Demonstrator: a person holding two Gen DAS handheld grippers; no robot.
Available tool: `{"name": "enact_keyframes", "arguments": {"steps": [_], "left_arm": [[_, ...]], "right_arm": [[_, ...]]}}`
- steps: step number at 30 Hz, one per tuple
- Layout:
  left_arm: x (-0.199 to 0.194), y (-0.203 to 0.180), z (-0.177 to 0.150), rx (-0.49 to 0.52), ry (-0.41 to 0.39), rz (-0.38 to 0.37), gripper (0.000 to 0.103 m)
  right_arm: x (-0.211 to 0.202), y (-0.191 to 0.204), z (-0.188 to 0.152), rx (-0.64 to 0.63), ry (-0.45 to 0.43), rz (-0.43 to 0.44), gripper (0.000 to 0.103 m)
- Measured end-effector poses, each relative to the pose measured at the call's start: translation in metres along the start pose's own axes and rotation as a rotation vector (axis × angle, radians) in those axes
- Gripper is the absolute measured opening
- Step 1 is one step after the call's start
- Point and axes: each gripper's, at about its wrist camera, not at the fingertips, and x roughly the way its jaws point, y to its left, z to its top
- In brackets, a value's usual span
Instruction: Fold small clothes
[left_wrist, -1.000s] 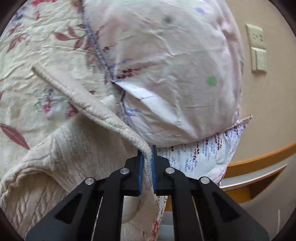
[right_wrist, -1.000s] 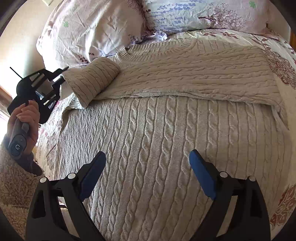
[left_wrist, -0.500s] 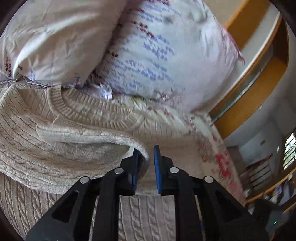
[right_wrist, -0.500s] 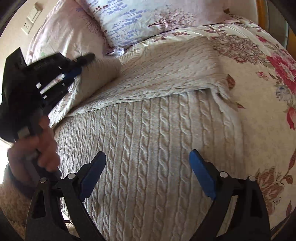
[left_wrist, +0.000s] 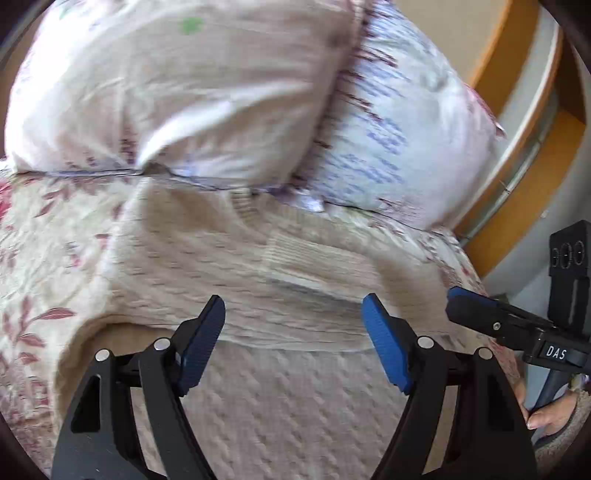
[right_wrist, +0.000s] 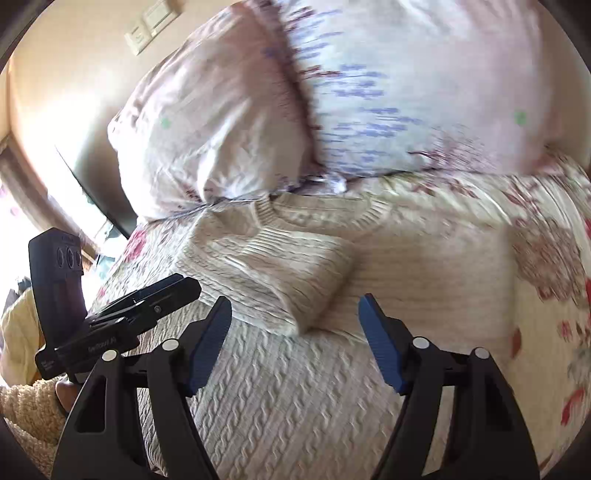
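The left gripper (left_wrist: 293, 343) points toward twelve o'clock, its blue-padded jaws spread wide with nothing between them. The right gripper (right_wrist: 295, 341) is held the same way, jaws wide apart and empty. In the left wrist view the right gripper enters from three o'clock; in the right wrist view the left gripper shows at nine o'clock, side by side.

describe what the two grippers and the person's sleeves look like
Both the left gripper and right gripper are matte black plastic with cut-out arms, silver screws and ribbed blue pads. The right one carries a white "DAS" label. Each has a black block with three round ports. The sleeve is fuzzy beige.
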Motion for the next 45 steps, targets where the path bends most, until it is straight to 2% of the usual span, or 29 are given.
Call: {"name": "enact_keyframes", "arguments": {"steps": [2, 4, 6, 8, 10, 11, 12, 13, 16, 18, 21, 23, 25, 28, 31, 33, 36, 37, 40, 42, 45], "left_arm": [[-0.007, 0.031, 0.003, -0.047, 0.012, 0.11, 0.075], [-0.009, 0.054, 0.002, -0.052, 0.039, 0.202, 0.075], [-0.015, 0.068, 0.0, -0.022, 0.061, 0.257, 0.075], [-0.017, 0.076, -0.005, 0.021, 0.085, 0.298, 0.075], [-0.014, 0.081, -0.009, 0.071, 0.114, 0.349, 0.075], [-0.012, 0.082, -0.01, 0.095, 0.129, 0.371, 0.075], [-0.009, 0.082, -0.011, 0.117, 0.141, 0.38, 0.075], [-0.007, 0.083, -0.011, 0.137, 0.151, 0.388, 0.075], [0.002, 0.081, -0.012, 0.195, 0.175, 0.408, 0.075], [0.006, 0.082, -0.011, 0.215, 0.178, 0.403, 0.075], [0.009, 0.084, -0.01, 0.223, 0.177, 0.394, 0.075], [0.011, 0.086, -0.008, 0.224, 0.178, 0.389, 0.075], [0.014, 0.087, -0.008, 0.231, 0.179, 0.386, 0.075], [0.017, 0.086, -0.007, 0.247, 0.183, 0.379, 0.075], [0.02, 0.084, -0.006, 0.271, 0.184, 0.383, 0.075], [0.023, 0.083, -0.005, 0.284, 0.185, 0.39, 0.075], [0.026, 0.08, -0.003, 0.31, 0.185, 0.403, 0.075], [0.026, 0.078, -0.003, 0.321, 0.184, 0.408, 0.075], [0.027, 0.077, -0.002, 0.337, 0.186, 0.412, 0.075], [0.027, 0.079, 0.0, 0.334, 0.186, 0.411, 0.075], [0.029, 0.08, 0.0, 0.33, 0.188, 0.41, 0.075]], "right_arm": [[0.031, 0.027, 0.013, -0.099, 0.057, -0.01, 0.056], [0.062, 0.049, 0.02, -0.185, 0.125, -0.049, 0.05], [0.089, 0.064, 0.021, -0.246, 0.191, -0.076, 0.046], [0.108, 0.073, 0.019, -0.303, 0.222, -0.134, 0.044], [0.122, 0.077, 0.017, -0.361, 0.236, -0.211, 0.032], [0.127, 0.077, 0.017, -0.38, 0.242, -0.246, 0.022], [0.128, 0.075, 0.018, -0.38, 0.238, -0.257, 0.012], [0.125, 0.072, 0.02, -0.368, 0.22, -0.267, 0.008], [0.096, 0.054, 0.028, -0.268, 0.102, -0.315, 0.006], [0.064, 0.028, 0.031, -0.133, 0.008, -0.325, 0.006], [0.014, -0.026, 0.014, 0.114, -0.105, -0.353, 0.006], [-0.01, -0.064, -0.005, 0.281, -0.135, -0.373, 0.006], [-0.02, -0.097, -0.024, 0.422, -0.125, -0.352, 0.006], [-0.022, -0.129, -0.045, 0.589, -0.089, -0.256, 0.008], [-0.02, -0.145, -0.054, 0.691, -0.103, -0.165, 0.019], [-0.019, -0.15, -0.056, 0.733, -0.111, -0.105, 0.044], [-0.021, -0.159, -0.055, 0.78, -0.132, 0.013, 0.064], [-0.025, -0.16, -0.055, 0.783, -0.14, 0.008, 0.067], [-0.038, -0.168, -0.047, 0.753, -0.17, -0.105, 0.069], [-0.04, -0.171, -0.038, 0.719, -0.179, -0.107, 0.069], [-0.028, -0.174, -0.023, 0.64, -0.114, -0.082, 0.069]]}}
